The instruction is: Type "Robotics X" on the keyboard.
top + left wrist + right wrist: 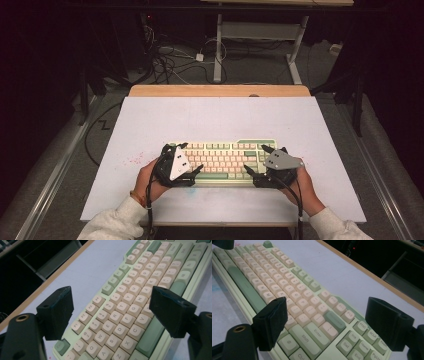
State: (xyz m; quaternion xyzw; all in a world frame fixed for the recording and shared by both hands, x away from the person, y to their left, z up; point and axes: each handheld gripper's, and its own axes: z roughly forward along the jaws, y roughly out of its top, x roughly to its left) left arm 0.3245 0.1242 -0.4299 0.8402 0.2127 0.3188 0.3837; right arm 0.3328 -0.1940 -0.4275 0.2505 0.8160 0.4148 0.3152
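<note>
1. The cream and green mechanical keyboard (pixel 222 161) lies lower centre of the pale counter (pixel 210 117), its ends hidden under both grippers.
2. The left gripper (pixel 176 165) hovers released over its left end.
3. The right gripper (pixel 274 167) hovers released over its right end.

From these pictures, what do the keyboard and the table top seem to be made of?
Keyboard: probably plastic, with matte cream and sage-green keycaps, smooth moulded edges and printed legends.
Table top: looks like a pale matte painted or laminated board; the bare far edge looks like wood.
</note>
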